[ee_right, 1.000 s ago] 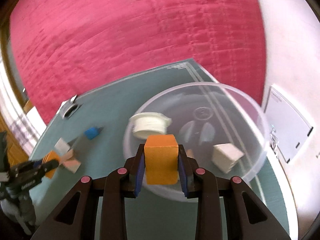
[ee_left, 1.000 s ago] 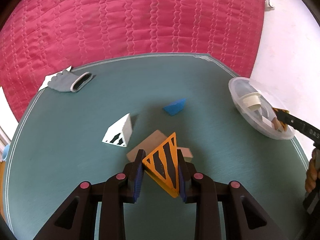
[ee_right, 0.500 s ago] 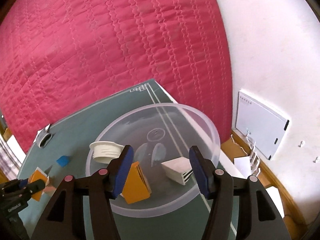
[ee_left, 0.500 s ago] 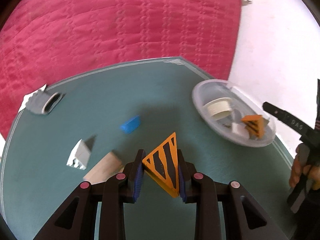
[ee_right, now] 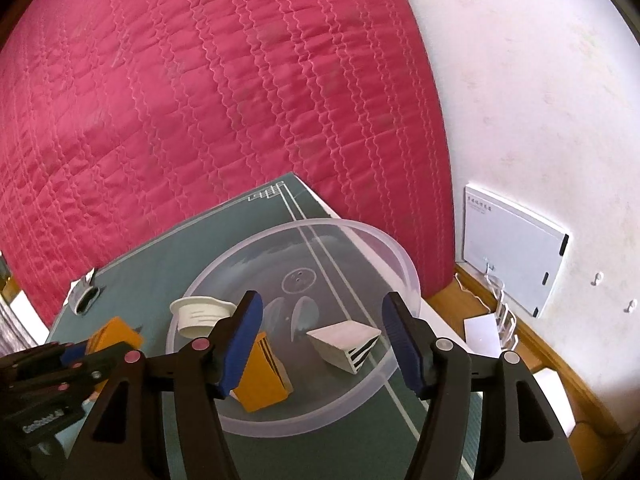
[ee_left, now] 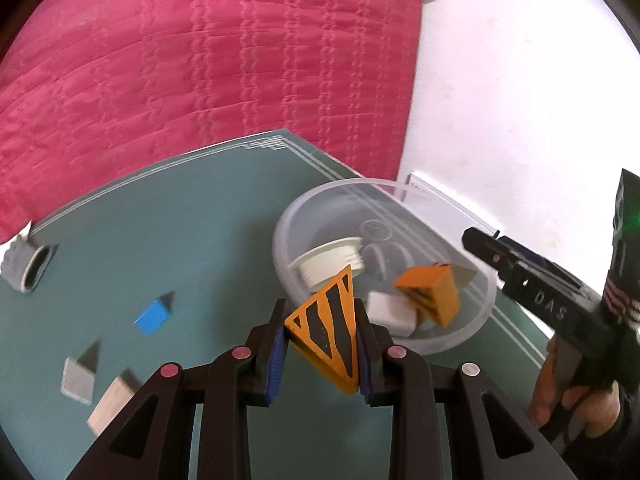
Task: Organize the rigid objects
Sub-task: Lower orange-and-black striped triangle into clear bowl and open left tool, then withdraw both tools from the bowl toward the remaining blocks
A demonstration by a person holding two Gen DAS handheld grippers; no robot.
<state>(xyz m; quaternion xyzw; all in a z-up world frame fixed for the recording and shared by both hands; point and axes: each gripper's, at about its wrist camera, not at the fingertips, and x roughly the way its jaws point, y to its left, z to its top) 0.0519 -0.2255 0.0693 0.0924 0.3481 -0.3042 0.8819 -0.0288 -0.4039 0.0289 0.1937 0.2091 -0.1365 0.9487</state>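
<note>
My left gripper [ee_left: 320, 344] is shut on an orange wedge with black stripes [ee_left: 326, 332], held above the green table just in front of the clear plastic bowl [ee_left: 460, 340]. The bowl holds a white cup [ee_left: 328, 266], an orange striped wedge [ee_left: 430, 294] and a white striped wedge [ee_left: 390, 314]. My right gripper [ee_right: 322, 344] is open and empty above the bowl [ee_right: 400, 264]; in its view the orange wedge [ee_right: 262, 380], the white wedge [ee_right: 344, 344] and the cup [ee_right: 200, 314] lie inside. The left gripper's wedge [ee_right: 114, 334] shows at the left.
On the green table [ee_left: 200, 220] lie a blue block [ee_left: 152, 316], a grey-white wedge [ee_left: 80, 374], a wooden block [ee_left: 112, 404] and a grey holder [ee_left: 28, 266] at the far left. A red quilt [ee_right: 200, 100] hangs behind. A white box [ee_right: 516, 248] leans on the wall.
My right gripper opened and released the orange wedge into the bowl, then drew back a little. My left gripper carried its striped wedge to the right, up to the bowl.
</note>
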